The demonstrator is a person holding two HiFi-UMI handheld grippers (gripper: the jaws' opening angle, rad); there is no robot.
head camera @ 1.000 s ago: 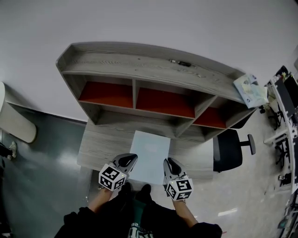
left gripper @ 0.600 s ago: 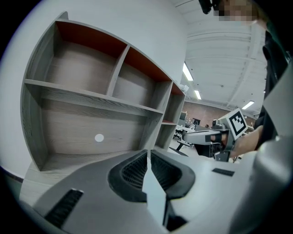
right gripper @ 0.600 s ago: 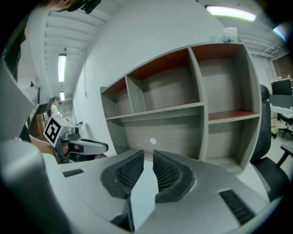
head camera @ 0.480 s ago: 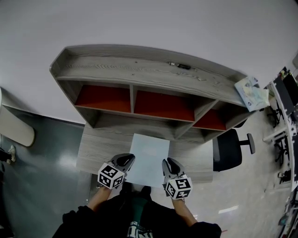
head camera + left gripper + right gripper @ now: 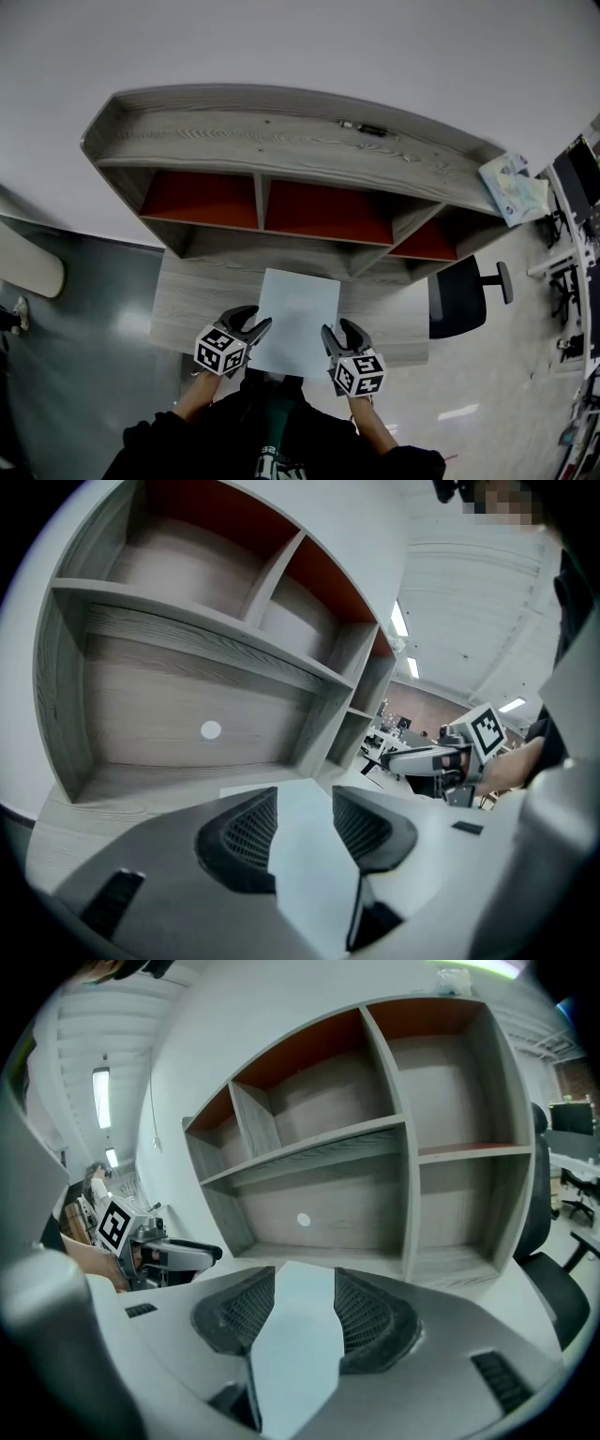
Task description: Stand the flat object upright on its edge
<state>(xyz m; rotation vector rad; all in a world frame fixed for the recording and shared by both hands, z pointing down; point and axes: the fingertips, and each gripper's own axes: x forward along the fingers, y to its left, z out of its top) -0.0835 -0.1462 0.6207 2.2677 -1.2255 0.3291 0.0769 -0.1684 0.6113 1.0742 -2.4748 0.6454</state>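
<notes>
The flat white panel (image 5: pixel 298 322) is lying flat on the tabletop (image 5: pixel 192 298), below the shelf unit (image 5: pixel 281 159). Your left hand-held gripper (image 5: pixel 253 322) and right hand-held gripper (image 5: pixel 337 329) are flanking it. Both sets of jaws have just been opening and are standing apart, gripping nothing, so the lift is likely coming next.

My L gripper (image 5: pixel 255 319) & R gripper (image 5: pixel 336 328): rounded pale grey moulded shells w/ darker grey jaw tips. Each has a marker cube (image 5: pixel 221 352) at the back, white faces w/ black square codes. Close up, the L pads (image 5: pixel 246 832) are black, wedge-shaped, w/ a fine ribbed mesh; R pads (image 5: pixel 367 1321) are the same. There's a small dark slot (image 5: pixel 497 1372) in the shell beside the jaws. Both prs of jaws have just been opening, w/ the white sheet (image 5: pixel 298 319) btwn each pr. I'm wearing black sleeves (image 5: pixel 155 439) that end above the forearms, and a dark top w/ a green & white print (image 5: pixel 272 457).
</notes>
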